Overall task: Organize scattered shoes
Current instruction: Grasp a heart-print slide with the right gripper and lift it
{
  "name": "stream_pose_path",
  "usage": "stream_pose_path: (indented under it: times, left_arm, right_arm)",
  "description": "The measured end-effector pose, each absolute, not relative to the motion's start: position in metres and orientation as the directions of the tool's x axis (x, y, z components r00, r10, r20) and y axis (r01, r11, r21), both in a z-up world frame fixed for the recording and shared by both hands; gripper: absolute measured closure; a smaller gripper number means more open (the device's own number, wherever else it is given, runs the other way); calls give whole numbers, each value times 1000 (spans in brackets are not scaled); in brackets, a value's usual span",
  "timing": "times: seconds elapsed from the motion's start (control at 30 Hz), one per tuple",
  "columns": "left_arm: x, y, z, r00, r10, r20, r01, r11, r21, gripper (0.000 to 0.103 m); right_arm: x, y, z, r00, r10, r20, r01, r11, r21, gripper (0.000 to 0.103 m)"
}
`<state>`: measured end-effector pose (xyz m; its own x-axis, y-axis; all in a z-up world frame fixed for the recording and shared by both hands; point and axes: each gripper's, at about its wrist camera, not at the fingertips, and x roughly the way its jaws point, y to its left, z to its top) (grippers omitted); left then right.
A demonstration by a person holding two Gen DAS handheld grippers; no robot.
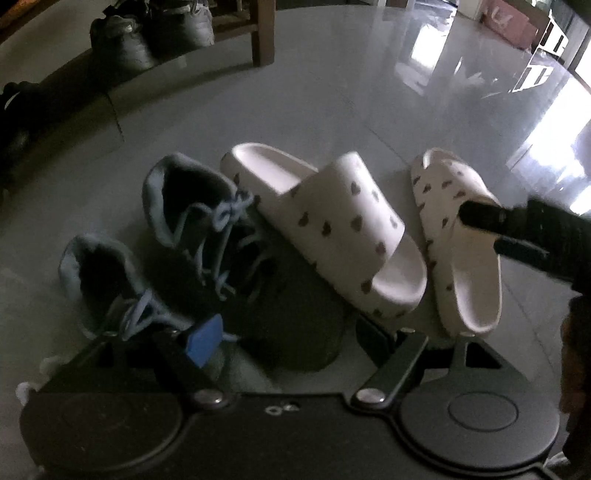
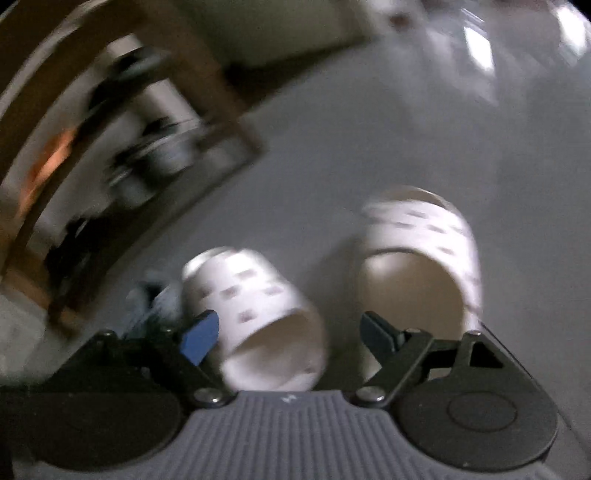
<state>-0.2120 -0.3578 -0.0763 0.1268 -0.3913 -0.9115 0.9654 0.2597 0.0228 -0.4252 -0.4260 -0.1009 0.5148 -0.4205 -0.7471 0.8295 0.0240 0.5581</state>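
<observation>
Two dark sneakers with blue laces, one (image 1: 221, 236) beside the other (image 1: 110, 288), lie side by side on the floor. Right of them lie two white slides with dark heart prints, one (image 1: 332, 221) and the other (image 1: 454, 236). My left gripper (image 1: 288, 336) is open and empty, low over the sneakers' toes. My right gripper (image 1: 480, 225) reaches in from the right over the right slide. In the blurred right wrist view it (image 2: 288, 332) is open, with the left slide (image 2: 255, 306) between its fingers and the right slide (image 2: 421, 254) beyond.
A wooden shoe rack (image 1: 264, 33) stands at the far left with dark shoes (image 1: 122, 44) under it; it also shows blurred in the right wrist view (image 2: 110, 110). The glossy grey tile floor (image 1: 332, 92) stretches away to bright windows at the right.
</observation>
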Motion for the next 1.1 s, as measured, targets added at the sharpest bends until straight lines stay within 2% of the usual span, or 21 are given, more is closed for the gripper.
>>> stream_pose_path:
  times: [0.27, 0.3, 0.33, 0.37, 0.4, 0.5, 0.73, 0.83, 0.93, 1.07, 1.1]
  left_arm:
    - [-220, -366, -78, 125, -403, -907, 969, 247, 23, 23]
    - [-221, -367, -79, 126, -404, -906, 969, 245, 25, 23]
    - [-223, -369, -79, 127, -404, -906, 970, 243, 27, 23]
    - [-224, -370, -79, 127, -405, -905, 970, 241, 29, 23]
    - [-225, -371, -80, 128, -406, -905, 971, 239, 30, 23]
    - [-230, -375, -81, 131, -409, -903, 972, 232, 36, 23]
    - [-241, -385, -76, 134, -441, -887, 980, 190, 53, 23]
    - [-246, -387, -75, 121, -443, -888, 984, 169, 49, 23]
    - [-253, -389, -74, 96, -449, -888, 989, 145, 34, 23]
    - [-258, -392, -73, 98, -449, -888, 989, 143, 37, 23]
    - [-258, -393, -73, 100, -447, -889, 988, 147, 38, 23]
  right_arm:
    - [-433, -467, -147, 454, -383, -805, 749, -325, 577, 17]
    - [-433, -470, -152, 446, -374, -813, 742, -354, 569, 20]
    - [-431, -472, -152, 439, -406, -802, 756, -316, 574, 26]
    - [-429, -474, -151, 433, -439, -787, 769, -276, 576, 43]
    - [-431, -476, -150, 427, -456, -781, 779, -253, 574, 54]
    - [-438, -483, -147, 411, -507, -758, 806, -186, 562, 72]
    - [-453, -496, -142, 387, -605, -696, 854, -49, 518, 81]
    - [-467, -512, -133, 487, -578, -654, 859, 184, 477, 81]
    - [-477, -532, -119, 590, -491, -642, 805, 417, 421, 83]
    - [-472, -550, -111, 604, -344, -719, 683, 689, 244, 82]
    - [-468, -554, -111, 565, -324, -759, 694, 684, 224, 80]
